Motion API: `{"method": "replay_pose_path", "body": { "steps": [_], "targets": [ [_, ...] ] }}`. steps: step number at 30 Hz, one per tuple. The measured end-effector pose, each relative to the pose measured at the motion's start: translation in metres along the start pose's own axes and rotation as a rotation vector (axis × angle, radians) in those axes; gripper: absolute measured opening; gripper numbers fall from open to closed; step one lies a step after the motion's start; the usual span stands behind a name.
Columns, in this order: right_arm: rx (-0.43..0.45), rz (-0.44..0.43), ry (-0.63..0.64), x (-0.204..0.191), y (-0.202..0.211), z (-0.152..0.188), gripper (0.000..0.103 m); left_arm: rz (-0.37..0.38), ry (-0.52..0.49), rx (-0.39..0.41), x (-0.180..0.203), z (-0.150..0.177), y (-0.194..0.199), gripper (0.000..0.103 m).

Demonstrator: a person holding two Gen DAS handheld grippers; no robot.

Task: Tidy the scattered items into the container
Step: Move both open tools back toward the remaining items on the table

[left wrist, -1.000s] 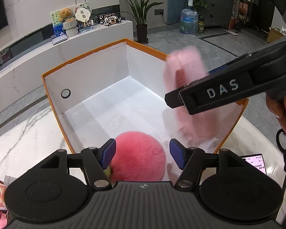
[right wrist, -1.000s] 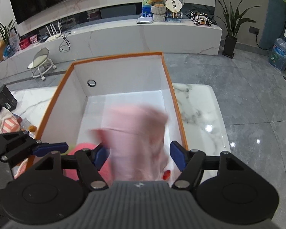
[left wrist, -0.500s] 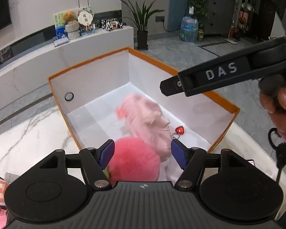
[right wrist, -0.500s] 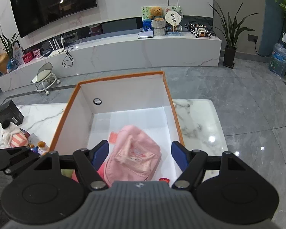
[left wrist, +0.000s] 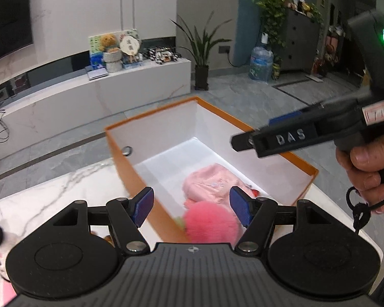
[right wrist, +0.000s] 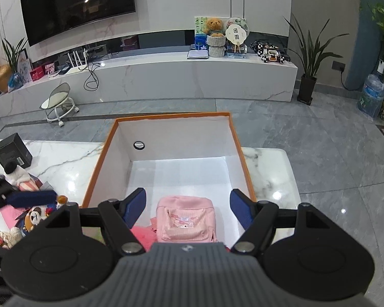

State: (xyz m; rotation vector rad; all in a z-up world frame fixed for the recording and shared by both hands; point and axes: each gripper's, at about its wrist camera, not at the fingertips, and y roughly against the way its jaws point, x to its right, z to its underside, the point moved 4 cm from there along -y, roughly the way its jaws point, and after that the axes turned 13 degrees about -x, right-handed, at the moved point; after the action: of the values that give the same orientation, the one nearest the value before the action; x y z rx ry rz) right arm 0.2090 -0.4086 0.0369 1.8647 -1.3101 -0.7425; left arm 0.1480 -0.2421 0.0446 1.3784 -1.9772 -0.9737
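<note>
- The left wrist camera sits just behind the left claw (left wrist: 191, 206) and looks forward and down along its two fingers, from over the box's near left corner, slantwise across the box (left wrist: 151, 181).
- The right wrist camera rides behind the right claw (right wrist: 187, 206) and faces down the box's (right wrist: 239, 148) length toward the TV wall (right wrist: 76, 5), from above its near end.
- Both views are close, with the box interior right under the fingers.
- Both share the box, the pink bag (left wrist: 212, 185) (right wrist: 185, 218) in it, the marble counter (left wrist: 51, 186) (right wrist: 268, 163) and the low shelf with the teddy bear (left wrist: 108, 42) (right wrist: 213, 26).
- The left view also catches the right claw and the hand (left wrist: 366, 174) holding it; the right view shows a left finger (right wrist: 30, 197) at its left edge.
</note>
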Motion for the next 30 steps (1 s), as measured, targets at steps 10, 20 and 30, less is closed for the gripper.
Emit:
{"method": "replay_pose_path", "body": {
  "steps": [10, 20, 30],
  "targets": [
    [0.011, 0.030, 0.083, -0.032, -0.001, -0.006, 0.075, -0.053, 0.058, 0.033, -0.057, 0.014, 0.034, 0.077],
    [0.046, 0.042, 0.140, -0.073, 0.001, -0.009, 0.075, -0.133, 0.104, 0.049, -0.127, 0.043, 0.068, 0.080],
    [0.082, -0.031, 0.243, -0.136, 0.000, -0.005, 0.075, -0.197, 0.175, 0.010, -0.193, 0.085, 0.081, 0.080]
  ]
}}
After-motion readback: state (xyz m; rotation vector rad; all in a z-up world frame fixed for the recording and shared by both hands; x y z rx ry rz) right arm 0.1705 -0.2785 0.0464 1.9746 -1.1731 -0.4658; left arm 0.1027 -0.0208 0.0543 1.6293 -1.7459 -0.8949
